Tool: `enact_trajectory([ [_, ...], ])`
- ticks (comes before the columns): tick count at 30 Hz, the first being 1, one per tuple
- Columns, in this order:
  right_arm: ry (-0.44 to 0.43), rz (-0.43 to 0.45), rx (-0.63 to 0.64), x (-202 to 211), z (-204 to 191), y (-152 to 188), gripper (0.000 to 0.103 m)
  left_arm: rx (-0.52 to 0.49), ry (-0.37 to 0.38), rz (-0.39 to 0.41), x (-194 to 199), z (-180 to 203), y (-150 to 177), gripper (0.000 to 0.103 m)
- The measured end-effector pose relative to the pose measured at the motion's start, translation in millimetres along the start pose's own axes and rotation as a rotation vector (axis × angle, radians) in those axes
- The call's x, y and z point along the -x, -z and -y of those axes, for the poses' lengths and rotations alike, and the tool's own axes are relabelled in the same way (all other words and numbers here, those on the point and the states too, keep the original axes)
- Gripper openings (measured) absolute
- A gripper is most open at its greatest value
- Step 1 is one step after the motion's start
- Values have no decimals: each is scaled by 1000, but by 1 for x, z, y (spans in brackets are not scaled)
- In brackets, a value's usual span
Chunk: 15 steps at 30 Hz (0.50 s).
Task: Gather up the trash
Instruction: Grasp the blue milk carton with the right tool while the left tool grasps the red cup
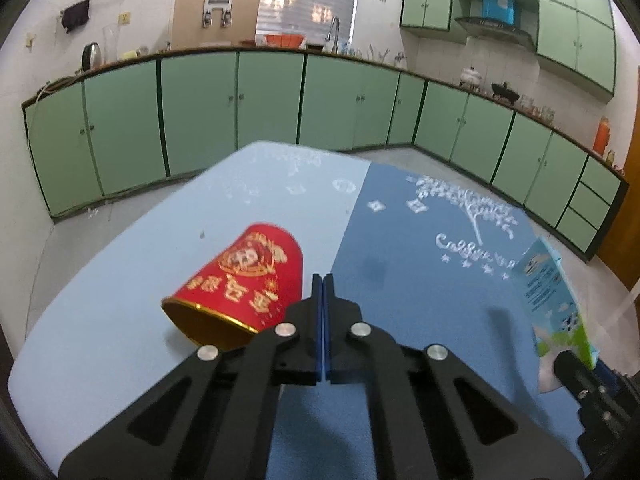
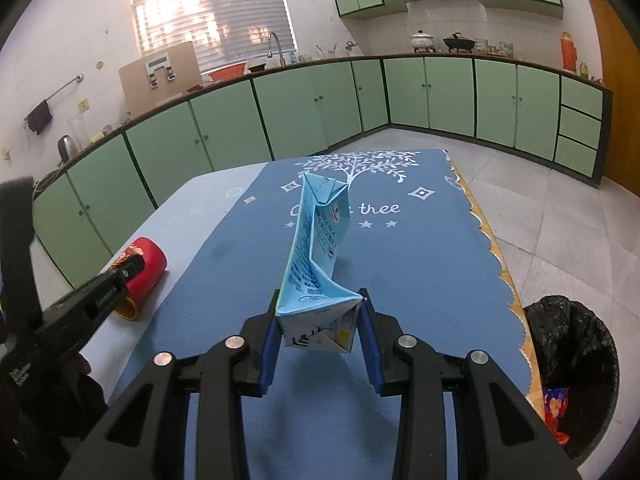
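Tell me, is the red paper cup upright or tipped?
Tipped: the red paper cup lies on its side on the blue tablecloth, gold rim facing the camera.

Tabletop (image 1: 120, 280) under 2 cloths: light-blue cloth (image 1: 256, 184) and dark-blue tree-print cloth (image 2: 420, 264). 1 red paper cup (image 1: 244, 280) lies tipped on the light-blue cloth, just left of the left jaws.

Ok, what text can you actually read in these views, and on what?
"tree": tablecloth, white lettering; the word before it is hidden behind the milk carton.
"HOLE MILK": milk carton, first letter hidden; smaller print too small to read.
Red cup: gold Chinese characters, blurred, unreadable.
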State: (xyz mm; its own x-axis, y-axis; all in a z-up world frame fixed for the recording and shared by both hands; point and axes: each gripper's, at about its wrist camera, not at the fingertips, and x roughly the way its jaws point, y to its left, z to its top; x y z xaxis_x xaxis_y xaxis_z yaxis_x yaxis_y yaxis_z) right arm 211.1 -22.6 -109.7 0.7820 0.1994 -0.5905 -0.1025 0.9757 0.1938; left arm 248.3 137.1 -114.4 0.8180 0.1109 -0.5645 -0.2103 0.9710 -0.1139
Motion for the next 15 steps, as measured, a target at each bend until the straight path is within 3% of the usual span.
enact_trajectory([
  [5,2,16,10,8,-1,-2,35,-30,27,63,23,12,-4,0],
  [9,7,20,28,14,-3,-3,35,-39,14,57,35,19,5,0],
  [12,17,13,41,15,-5,-1,35,-9,-12,35,39,7,15,6],
  [14,23,6,42,14,-6,0,35,12,-30,26,42,-4,21,25],
  [15,24,3,42,13,-7,0,35,21,-30,25,43,-10,23,29],
])
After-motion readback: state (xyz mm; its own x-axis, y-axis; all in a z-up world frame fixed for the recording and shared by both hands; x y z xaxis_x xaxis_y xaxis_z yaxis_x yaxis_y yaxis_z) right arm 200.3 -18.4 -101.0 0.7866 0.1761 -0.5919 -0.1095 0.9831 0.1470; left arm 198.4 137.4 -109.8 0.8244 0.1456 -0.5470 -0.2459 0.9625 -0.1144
